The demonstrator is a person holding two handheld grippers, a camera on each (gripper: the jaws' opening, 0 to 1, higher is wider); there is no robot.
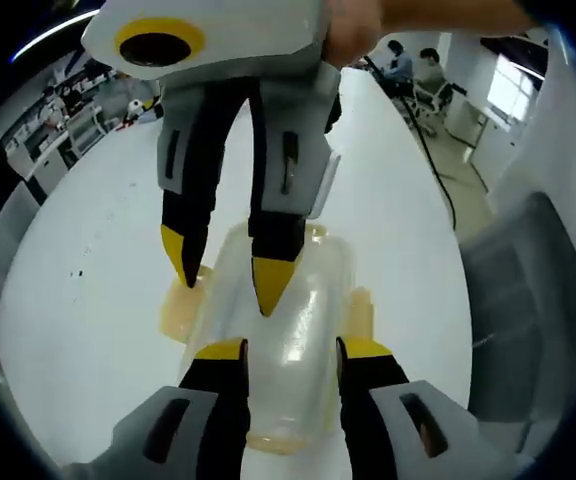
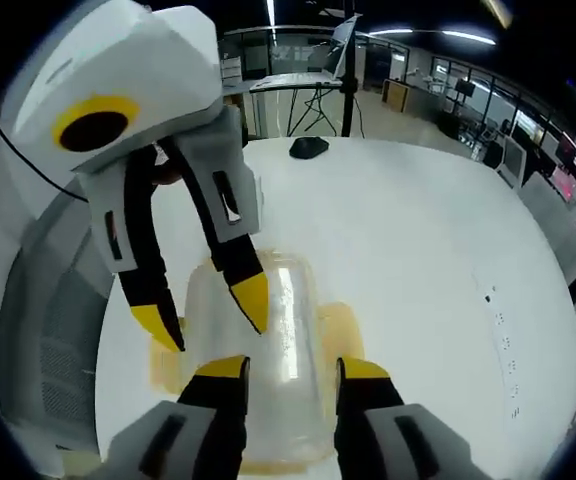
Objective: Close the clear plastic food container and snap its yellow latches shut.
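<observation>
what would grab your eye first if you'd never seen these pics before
Two yellow-tipped grippers meet over a clear plastic container on the white table, the left gripper reaching in from one side and the right gripper from the opposite side. Both have open jaws over the lid, and a yellow latch juts out at the container's side.
</observation>
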